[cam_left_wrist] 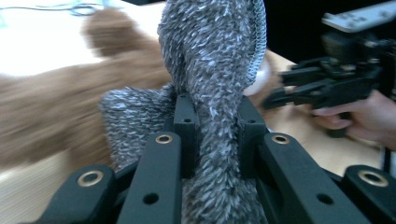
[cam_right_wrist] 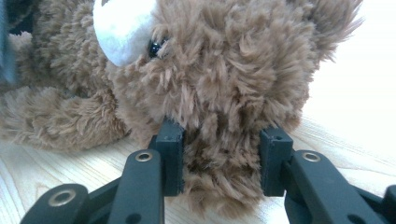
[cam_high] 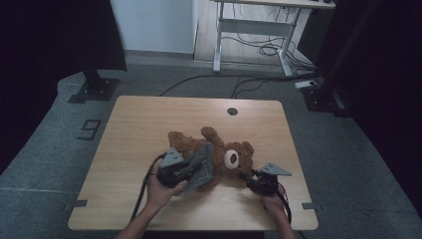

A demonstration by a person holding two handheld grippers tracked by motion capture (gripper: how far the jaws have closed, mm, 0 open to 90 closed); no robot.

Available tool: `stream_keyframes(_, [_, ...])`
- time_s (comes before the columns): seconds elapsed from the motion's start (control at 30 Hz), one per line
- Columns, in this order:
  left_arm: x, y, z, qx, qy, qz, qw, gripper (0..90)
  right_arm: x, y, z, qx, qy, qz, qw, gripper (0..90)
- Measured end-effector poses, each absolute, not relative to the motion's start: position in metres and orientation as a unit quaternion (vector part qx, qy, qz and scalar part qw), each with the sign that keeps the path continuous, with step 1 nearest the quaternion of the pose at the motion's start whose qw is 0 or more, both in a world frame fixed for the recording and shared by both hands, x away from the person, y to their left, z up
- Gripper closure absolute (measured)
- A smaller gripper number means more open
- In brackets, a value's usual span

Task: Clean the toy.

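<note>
A brown teddy bear lies on the wooden table, its white muzzle facing up. A grey fuzzy knitted garment drapes over its body. My left gripper is shut on a bunched fold of this garment, which it holds lifted in front of the blurred bear. My right gripper is shut on the lower edge of the bear's head, fur squeezed between its jaws. In the left gripper view, the right gripper and its hand sit at the right.
A round cable hole sits near the table's far edge. Beyond the table stand a white desk frame with cables on the floor and a black stand base at the left. Bare wood surrounds the bear.
</note>
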State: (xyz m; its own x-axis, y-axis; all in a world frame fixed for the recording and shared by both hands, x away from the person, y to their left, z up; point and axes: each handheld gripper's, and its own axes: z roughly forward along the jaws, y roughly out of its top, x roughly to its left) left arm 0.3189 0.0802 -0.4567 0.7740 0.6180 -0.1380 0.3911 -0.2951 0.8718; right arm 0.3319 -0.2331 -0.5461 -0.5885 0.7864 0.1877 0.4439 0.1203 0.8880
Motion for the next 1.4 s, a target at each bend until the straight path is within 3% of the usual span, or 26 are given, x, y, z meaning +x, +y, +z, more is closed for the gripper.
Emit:
stream_keyframes(0.27, [0.322,0.000,-0.483,0.819,0.285,0.064,0.494,75.3,0.332,-0.234,-0.547,0.421,0.729,0.513,0.166,60.8])
stream_keyframes(0.47, [0.323,-0.005,-0.497,0.825,0.291,0.088,0.476,75.3,0.332,-0.234,-0.547,0.420,0.730,0.512,0.167,61.0])
stream_keyframes(1.0, [0.312,0.092,-0.488,0.791,0.340,0.134,0.492,75.3,0.332,-0.236,-0.548,0.413,0.734,0.514,0.164,61.1])
stream_keyframes(1.4, [0.304,0.175,-0.504,0.776,0.403,0.144,0.463,75.0,0.332,-0.236,-0.549,0.410,0.737,0.513,0.161,61.1])
